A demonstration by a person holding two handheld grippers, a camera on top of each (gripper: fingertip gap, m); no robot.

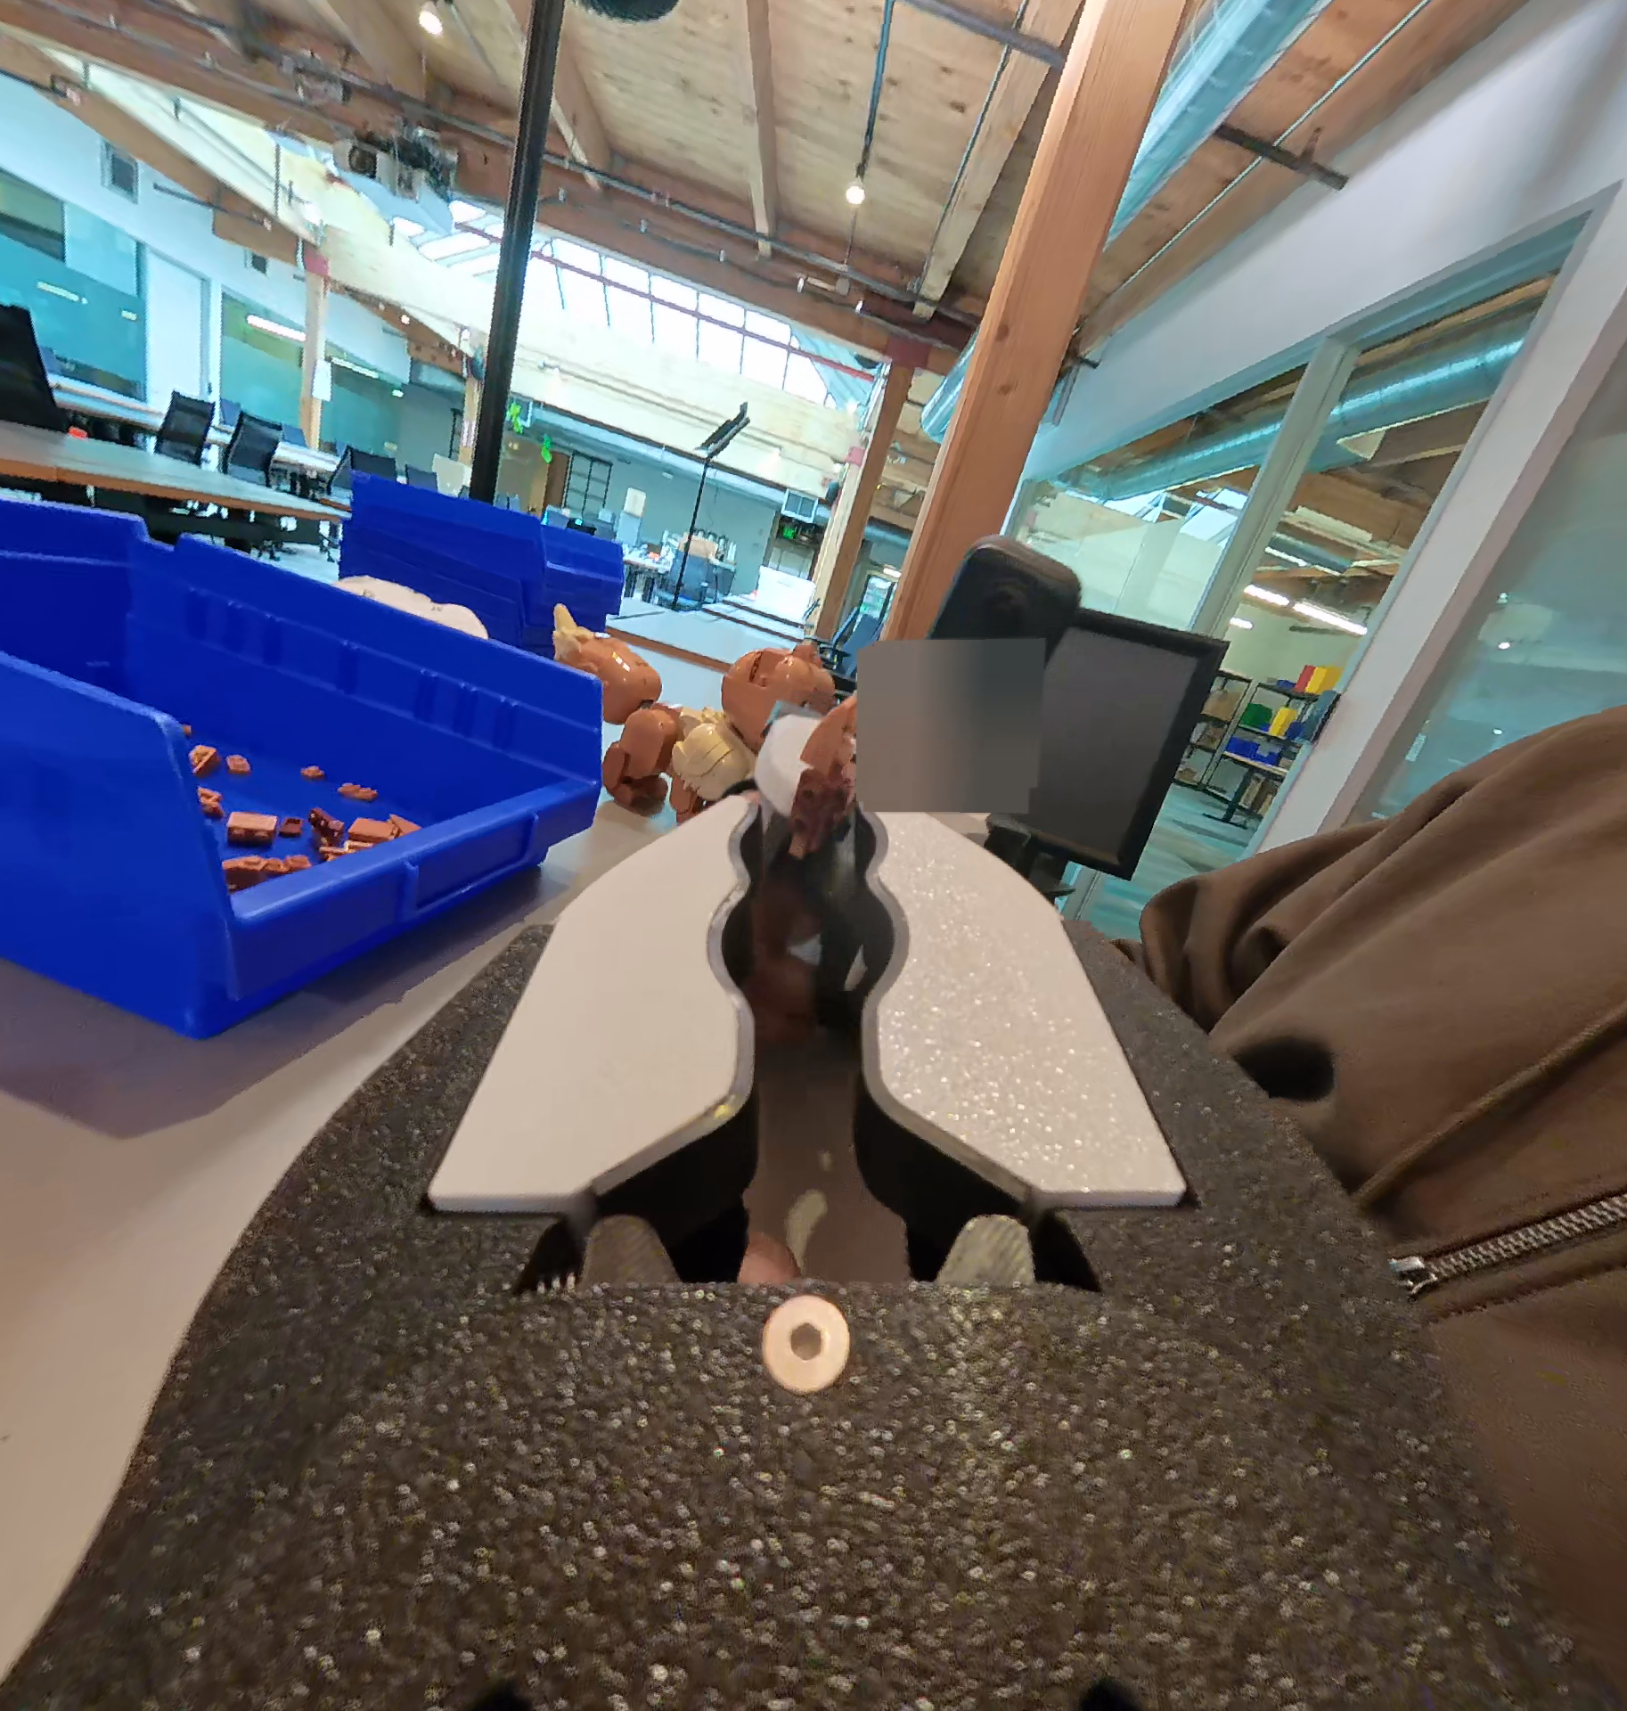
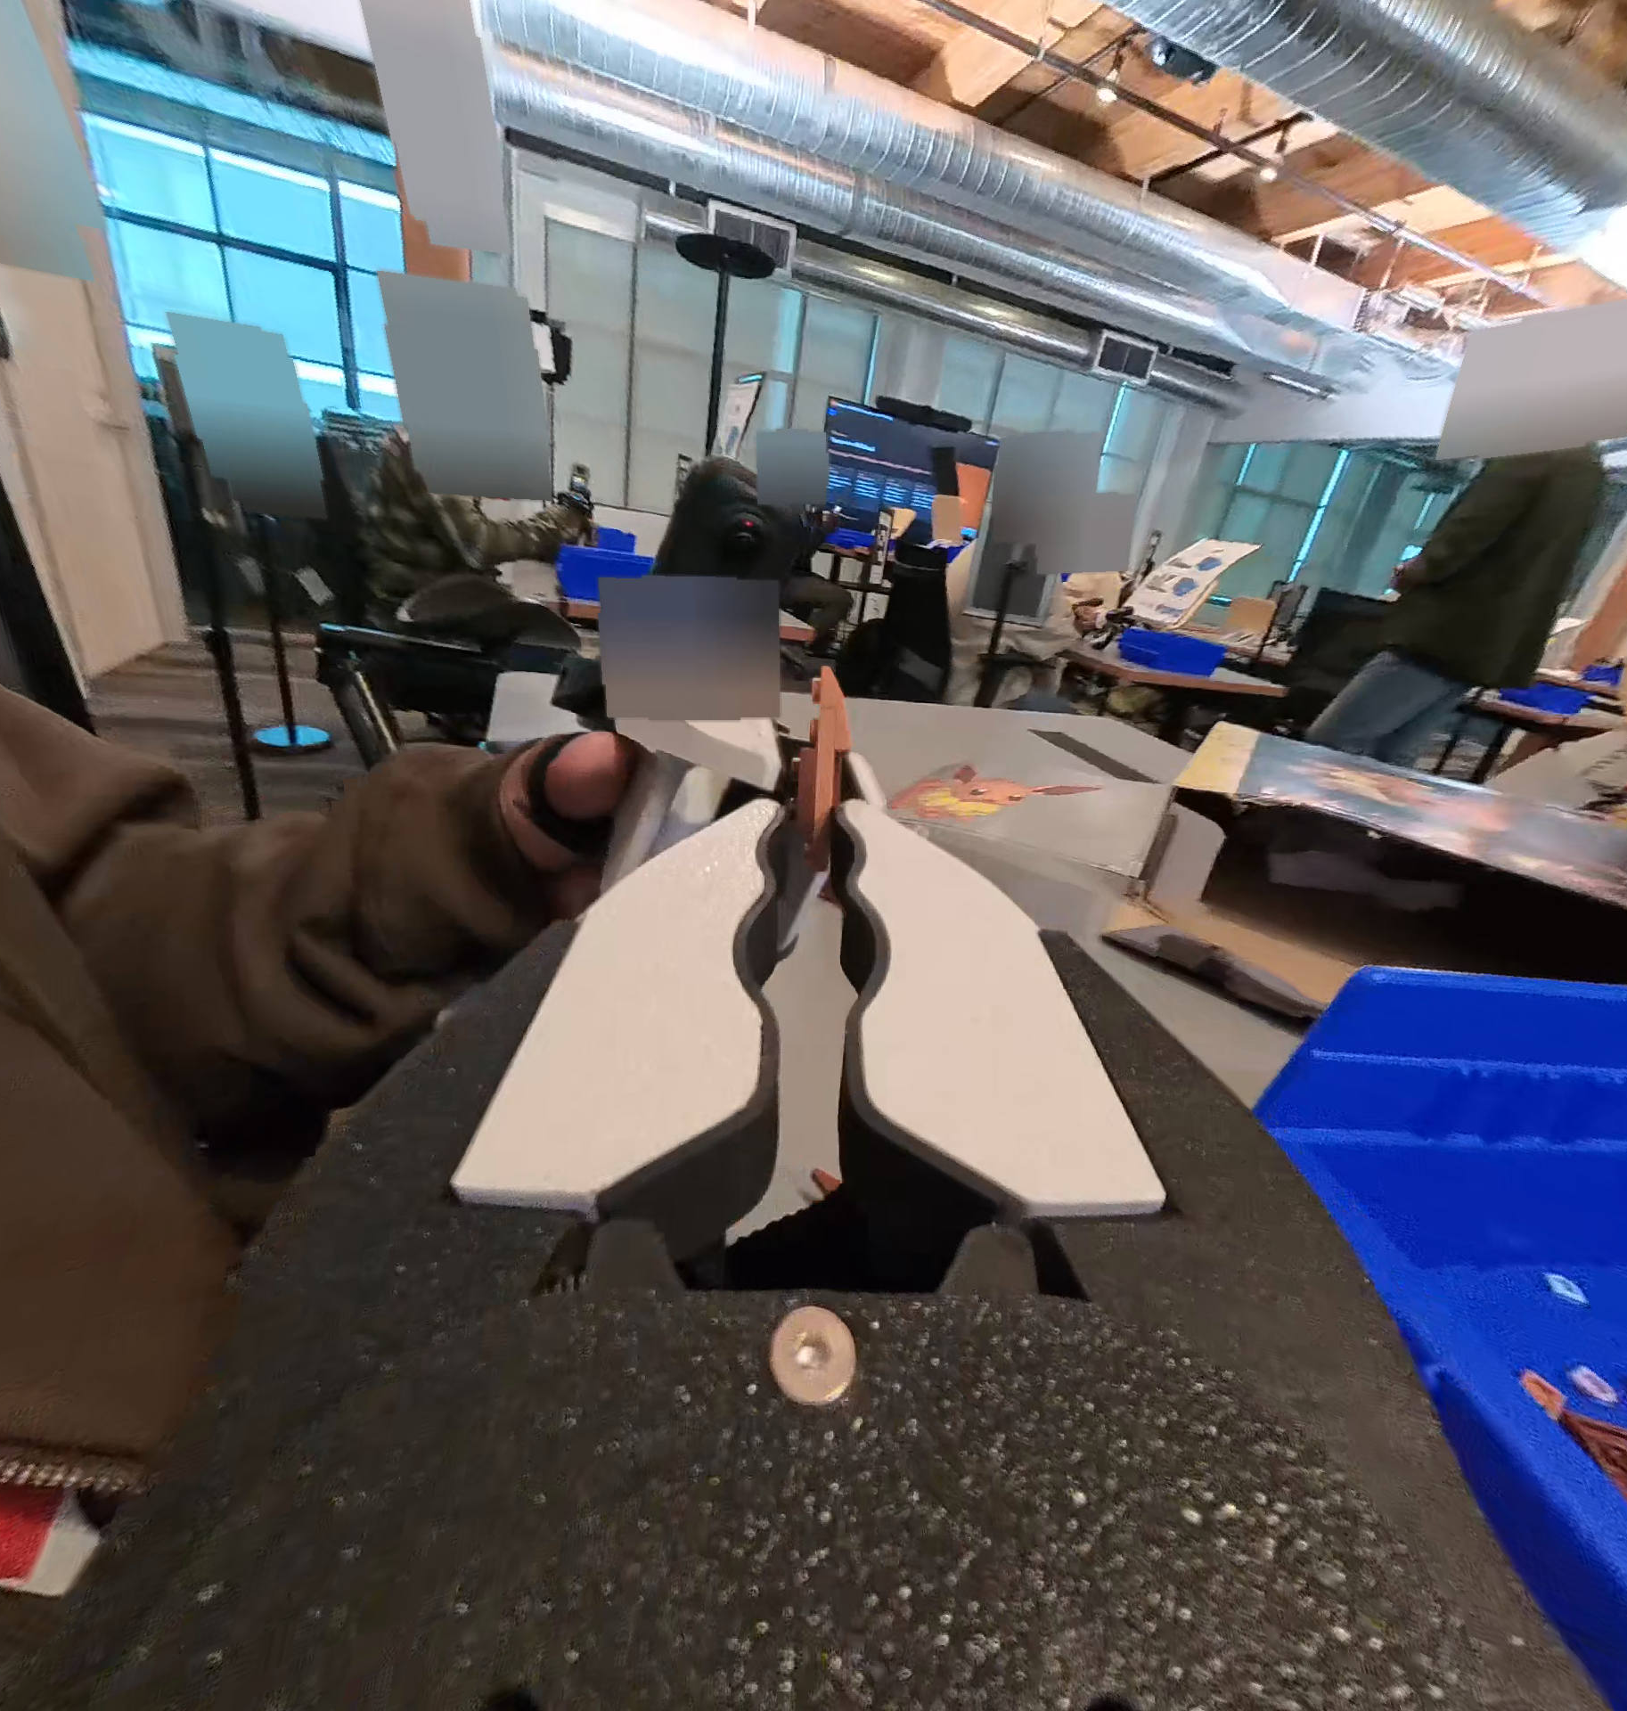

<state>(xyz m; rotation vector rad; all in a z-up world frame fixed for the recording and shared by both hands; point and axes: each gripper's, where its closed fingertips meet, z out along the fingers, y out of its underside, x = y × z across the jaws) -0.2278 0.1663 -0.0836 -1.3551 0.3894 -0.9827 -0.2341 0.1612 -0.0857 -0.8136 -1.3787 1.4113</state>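
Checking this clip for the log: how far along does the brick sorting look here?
Done: loose brown bricks already lie in the blue bin. In hand: both grippers meet on one flat brown brick piece; the right gripper pinches it, and the left gripper seems closed on the same piece. Left: brown and cream toy figures on the table are not yet taken apart.
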